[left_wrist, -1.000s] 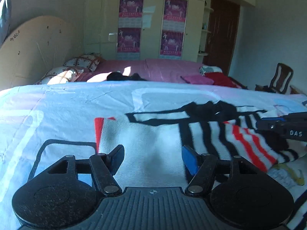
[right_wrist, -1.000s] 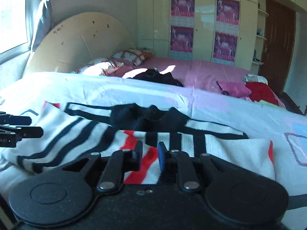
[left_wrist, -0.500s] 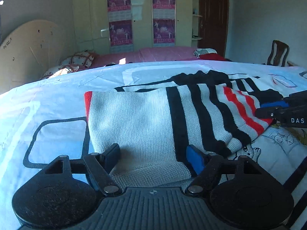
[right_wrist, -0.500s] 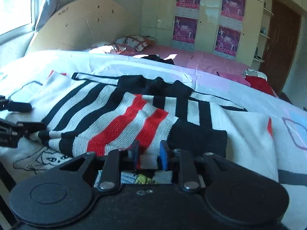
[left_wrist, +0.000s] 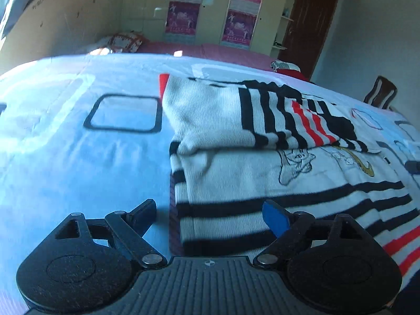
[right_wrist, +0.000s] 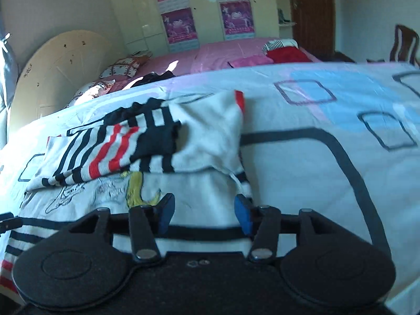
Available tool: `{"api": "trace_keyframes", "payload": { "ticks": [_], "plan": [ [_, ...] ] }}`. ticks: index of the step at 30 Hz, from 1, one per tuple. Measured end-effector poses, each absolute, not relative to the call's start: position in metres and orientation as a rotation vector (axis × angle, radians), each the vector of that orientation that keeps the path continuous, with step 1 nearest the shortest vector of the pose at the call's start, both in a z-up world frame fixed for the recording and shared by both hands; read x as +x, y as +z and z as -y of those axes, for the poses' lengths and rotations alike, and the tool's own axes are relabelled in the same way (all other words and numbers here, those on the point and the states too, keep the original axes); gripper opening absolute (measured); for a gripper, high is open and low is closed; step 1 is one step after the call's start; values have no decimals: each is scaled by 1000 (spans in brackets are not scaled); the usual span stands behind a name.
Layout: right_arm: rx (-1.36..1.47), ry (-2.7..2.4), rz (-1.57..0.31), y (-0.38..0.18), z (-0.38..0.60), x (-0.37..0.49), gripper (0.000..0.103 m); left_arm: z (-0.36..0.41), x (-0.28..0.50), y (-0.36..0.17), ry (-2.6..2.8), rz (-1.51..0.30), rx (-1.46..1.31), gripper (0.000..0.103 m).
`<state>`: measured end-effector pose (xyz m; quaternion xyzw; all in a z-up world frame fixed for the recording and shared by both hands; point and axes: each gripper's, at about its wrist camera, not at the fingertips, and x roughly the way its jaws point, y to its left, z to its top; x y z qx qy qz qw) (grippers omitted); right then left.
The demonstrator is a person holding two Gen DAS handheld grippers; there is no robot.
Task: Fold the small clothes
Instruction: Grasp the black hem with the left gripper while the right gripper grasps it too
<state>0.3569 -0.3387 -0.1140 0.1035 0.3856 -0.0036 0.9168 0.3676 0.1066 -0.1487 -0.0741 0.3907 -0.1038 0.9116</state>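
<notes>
Left wrist view: left claw (left_wrist: 210,212) opening wide, holds nothing, sweater's (left_wrist: 262,162) striped edge below the gap | right claw (right_wrist: 203,214) opening, about half open, holds nothing, over the sweater's (right_wrist: 199,191) edge | sweater lies flat on the bed sheet (left_wrist: 78,157), both sleeves folded across its top.

A white knit sweater (left_wrist: 262,173) with black and red stripes lies on the bed (left_wrist: 78,157), its top folded over the cartoon front.
</notes>
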Motion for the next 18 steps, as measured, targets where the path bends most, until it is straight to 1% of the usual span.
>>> {"api": "trace_keyframes", "payload": {
  "ticks": [2,3,4,5,6,9,13,18],
  "plan": [
    [268,-1,-824,-119,354,330,49,-120,344,-153,-221,-838,-241,87],
    [285,1,-833,-122,359,316,47,-124,330,-154,-229,-843,-280,86],
    [305,14,-846,-125,364,303,44,-127,317,-155,-234,-850,-312,84],
    [327,31,-857,-128,368,292,42,-129,305,-155,-236,-858,-339,75],
    [345,46,-869,-131,370,280,39,-129,292,-156,-241,-864,-376,72],
    [370,98,-890,-138,375,248,38,-126,256,-161,-272,-884,-490,65],
    [442,169,-920,-148,381,210,38,-111,212,-169,-289,-886,-581,65],
    [588,247,-937,-158,387,180,37,-104,181,-180,-316,-869,-720,63]
  ]
}}
